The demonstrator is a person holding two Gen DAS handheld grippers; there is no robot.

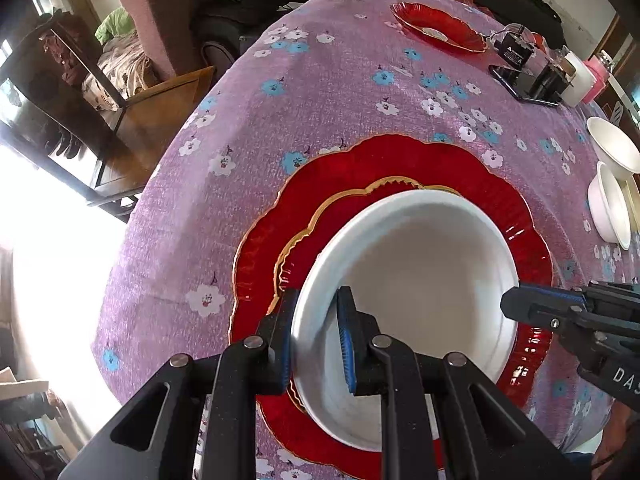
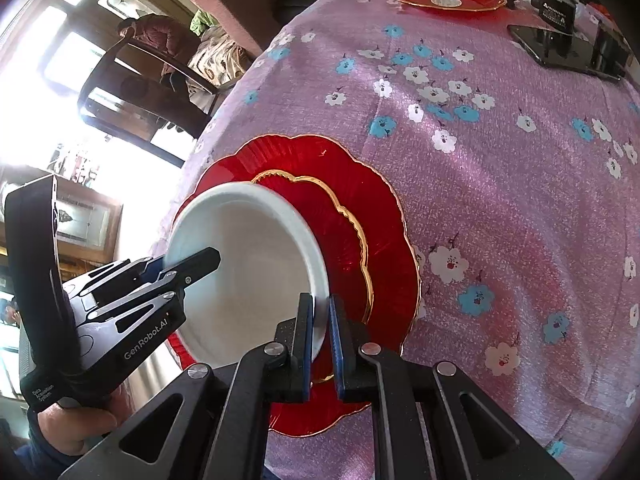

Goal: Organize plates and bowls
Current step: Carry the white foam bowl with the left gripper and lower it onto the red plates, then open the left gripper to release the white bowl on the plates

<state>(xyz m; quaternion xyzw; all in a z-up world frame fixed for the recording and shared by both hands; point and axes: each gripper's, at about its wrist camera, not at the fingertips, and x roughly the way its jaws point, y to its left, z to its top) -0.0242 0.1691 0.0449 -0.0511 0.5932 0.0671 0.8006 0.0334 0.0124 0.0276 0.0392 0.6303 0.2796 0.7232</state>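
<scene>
Pinching white bowl point(image 1: 416, 276) rim: left claw point(image 1: 318, 336), right claw point(image 2: 320, 340).

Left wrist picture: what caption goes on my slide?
Both grippers clamp the white bowl's rim above two stacked red plates.

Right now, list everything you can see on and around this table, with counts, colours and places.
White bowl: one, held over the stacked red plates.
Red plates: two stacked, large under small; a third at the far edge.
White bowls: a few, at the right edge; exact count unclear.
Phone: one, black, far right.
Tablecloth: purple, flowered.
Chair: one, dark, beyond the table.
Left claw: shut on the bowl's rim.
Right claw: shut on the opposite rim.
</scene>
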